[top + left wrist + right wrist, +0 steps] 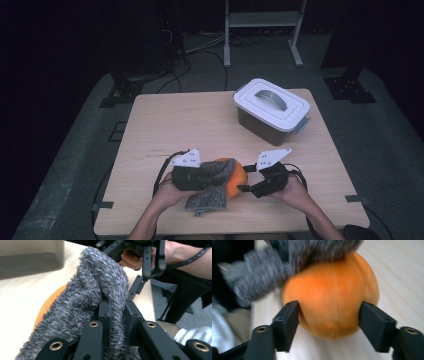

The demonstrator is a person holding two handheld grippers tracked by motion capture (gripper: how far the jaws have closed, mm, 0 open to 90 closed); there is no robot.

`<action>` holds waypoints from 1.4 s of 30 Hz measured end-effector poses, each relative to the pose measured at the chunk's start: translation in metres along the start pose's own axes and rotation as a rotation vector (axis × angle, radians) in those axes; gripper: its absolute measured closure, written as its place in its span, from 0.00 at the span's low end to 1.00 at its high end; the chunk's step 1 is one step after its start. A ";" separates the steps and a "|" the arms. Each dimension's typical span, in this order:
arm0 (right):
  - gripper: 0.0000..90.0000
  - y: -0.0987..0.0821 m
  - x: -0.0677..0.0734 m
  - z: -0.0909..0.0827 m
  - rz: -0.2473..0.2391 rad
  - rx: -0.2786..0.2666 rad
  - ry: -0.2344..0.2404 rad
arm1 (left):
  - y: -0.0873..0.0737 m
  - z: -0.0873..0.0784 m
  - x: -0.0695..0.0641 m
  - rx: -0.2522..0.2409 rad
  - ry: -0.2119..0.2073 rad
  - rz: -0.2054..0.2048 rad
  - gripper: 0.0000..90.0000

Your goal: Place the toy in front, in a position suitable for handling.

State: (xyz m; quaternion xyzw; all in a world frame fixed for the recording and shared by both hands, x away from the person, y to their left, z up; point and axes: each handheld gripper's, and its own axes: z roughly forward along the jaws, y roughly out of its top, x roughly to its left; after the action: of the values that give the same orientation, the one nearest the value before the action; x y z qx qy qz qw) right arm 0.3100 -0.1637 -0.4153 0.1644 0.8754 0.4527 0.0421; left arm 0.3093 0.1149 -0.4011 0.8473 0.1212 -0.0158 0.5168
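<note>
item: orange ball, smooth, round, likely firm and slippery; rests on the wooden table near its front edge, half draped by a grey fuzzy cloth, soft and limp. left gripper clamped on a cloth fold. right gripper jaws apart, flanking the ball's widest part, the sensible hold.

We see a light wooden table standing on grey carpet in a dark room. Behind it we make out a pale metal frame, black stand feet and loose cables along the floor.
</note>
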 end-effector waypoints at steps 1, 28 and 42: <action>0.35 0.000 -0.001 -0.001 0.018 -0.011 0.016 | 0.001 0.002 -0.002 0.000 -0.007 0.001 0.87; 0.38 -0.004 0.004 0.005 -0.024 -0.007 -0.044 | -0.007 -0.005 0.010 0.026 0.025 -0.022 0.87; 0.32 0.000 -0.003 -0.010 -0.019 -0.025 -0.062 | -0.020 -0.008 0.020 0.026 0.036 -0.057 0.86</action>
State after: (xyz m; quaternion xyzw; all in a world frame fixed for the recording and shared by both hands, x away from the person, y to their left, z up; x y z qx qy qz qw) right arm 0.3103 -0.1722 -0.4098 0.1696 0.8694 0.4580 0.0755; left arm 0.3233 0.1347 -0.4175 0.8504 0.1545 -0.0170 0.5027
